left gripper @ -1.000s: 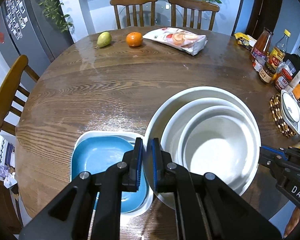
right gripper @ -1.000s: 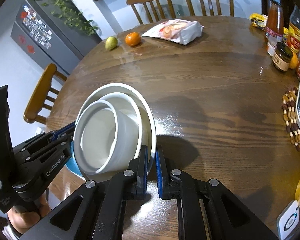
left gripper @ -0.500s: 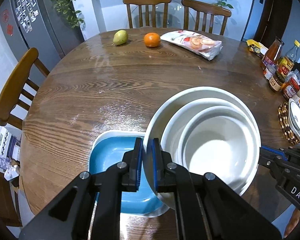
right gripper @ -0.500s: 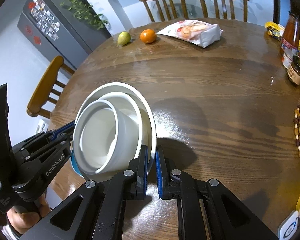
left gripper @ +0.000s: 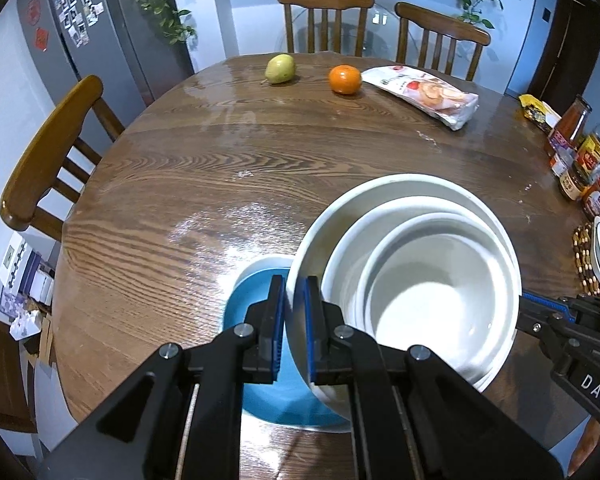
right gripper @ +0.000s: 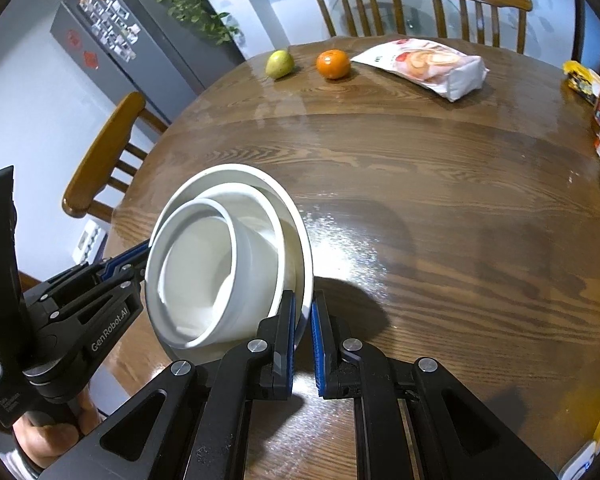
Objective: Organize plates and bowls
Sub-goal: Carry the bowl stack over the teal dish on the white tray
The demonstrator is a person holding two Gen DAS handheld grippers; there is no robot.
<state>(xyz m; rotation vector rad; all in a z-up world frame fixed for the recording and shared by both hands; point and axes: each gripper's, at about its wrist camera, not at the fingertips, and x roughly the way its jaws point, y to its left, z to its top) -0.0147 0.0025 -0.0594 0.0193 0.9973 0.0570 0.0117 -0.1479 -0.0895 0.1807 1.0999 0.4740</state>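
A stack of three nested white bowls (left gripper: pixel 420 280) hangs tilted a little above the round wooden table (left gripper: pixel 220 168). My left gripper (left gripper: pixel 294 292) is shut on the left rim of the largest bowl. My right gripper (right gripper: pixel 304 312) is shut on that bowl's opposite rim, and it also shows at the right edge of the left wrist view (left gripper: pixel 540 312). In the right wrist view the stack (right gripper: pixel 220 264) leans toward my left gripper (right gripper: pixel 140 260). A blue square plate (left gripper: pixel 242 304) with a white rim lies on the table, mostly hidden under the stack.
A pear (left gripper: pixel 280 69), an orange (left gripper: pixel 344 79) and a snack bag (left gripper: pixel 424 94) lie at the far side. Bottles and jars (left gripper: pixel 580 160) crowd the right edge, beside a beaded trivet (left gripper: pixel 582 256) bearing a white dish. Wooden chairs (left gripper: pixel 48 152) ring the table.
Both grippers have carried the bowl stack leftward across the table. The blue plate, which lay to the left of the stack, now sits largely beneath it.
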